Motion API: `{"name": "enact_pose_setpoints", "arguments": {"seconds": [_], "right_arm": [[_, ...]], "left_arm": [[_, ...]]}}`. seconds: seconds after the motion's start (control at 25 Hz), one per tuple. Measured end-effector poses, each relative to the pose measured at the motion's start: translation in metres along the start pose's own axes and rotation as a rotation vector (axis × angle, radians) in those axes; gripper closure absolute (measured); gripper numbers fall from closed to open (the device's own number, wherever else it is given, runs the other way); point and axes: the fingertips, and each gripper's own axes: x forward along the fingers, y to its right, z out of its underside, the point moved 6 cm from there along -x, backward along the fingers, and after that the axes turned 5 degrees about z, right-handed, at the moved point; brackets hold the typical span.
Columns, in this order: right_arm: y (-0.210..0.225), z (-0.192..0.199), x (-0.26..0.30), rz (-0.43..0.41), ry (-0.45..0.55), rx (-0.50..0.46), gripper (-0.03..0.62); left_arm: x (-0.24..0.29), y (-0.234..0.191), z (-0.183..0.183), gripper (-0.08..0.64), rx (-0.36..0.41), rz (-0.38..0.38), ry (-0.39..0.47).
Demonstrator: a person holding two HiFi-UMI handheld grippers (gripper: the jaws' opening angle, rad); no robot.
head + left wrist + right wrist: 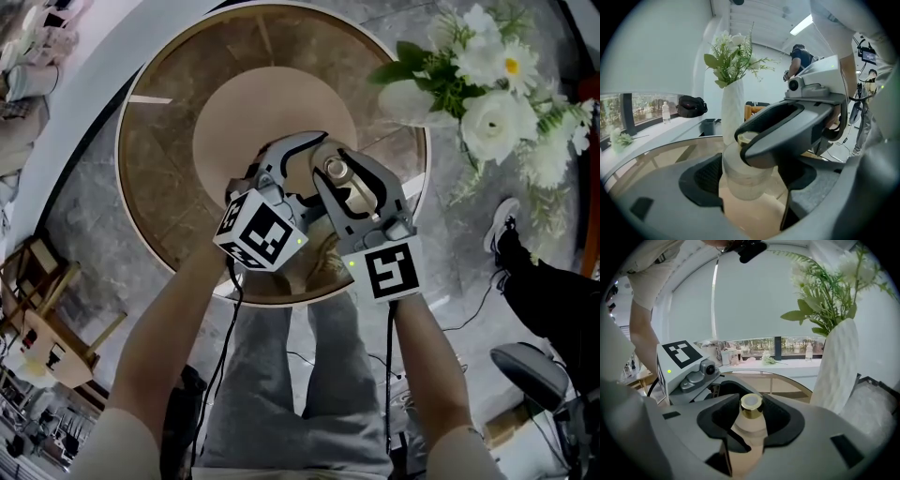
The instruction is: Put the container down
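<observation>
The container is a frosted bottle (746, 180) with a gold cap (336, 174) (751, 405). My right gripper (336, 161) (751, 417) comes from above and is shut on its neck just under the cap. My left gripper (302, 171) (754, 183) stands open around the frosted body: the left pad lies close to it and a gap shows at the right pad. Both grippers meet over the near half of the round glass table (159, 234). The bottle's base is hidden, so I cannot tell whether it touches the table.
A white vase (408, 98) (733, 112) (836, 366) with white flowers (492, 84) stands at the table's far right rim. My legs are below the near rim. A person's shoe (506, 234) and a stool (525, 370) are on the floor at the right.
</observation>
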Motion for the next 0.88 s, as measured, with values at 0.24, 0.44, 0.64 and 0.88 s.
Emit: {"name": "enact_pose_setpoints", "arguments": {"seconds": [0.24, 0.44, 0.64, 0.88], "right_arm": [[-0.001, -0.002, -0.006, -0.005, -0.018, 0.076, 0.408], [-0.006, -0.013, -0.02, 0.005, -0.011, 0.078, 0.377], [-0.005, -0.036, -0.046, 0.031, -0.014, 0.094, 0.396], [-0.004, -0.09, -0.083, 0.09, 0.045, 0.094, 0.471]], "left_arm": [[-0.006, 0.001, -0.004, 0.207, 0.013, -0.026, -0.02], [-0.019, 0.005, -0.013, 0.207, -0.008, -0.032, -0.02], [-0.044, 0.005, -0.036, 0.207, -0.026, -0.067, 0.005], [-0.086, 0.014, -0.081, 0.212, -0.041, -0.102, 0.031]]}}
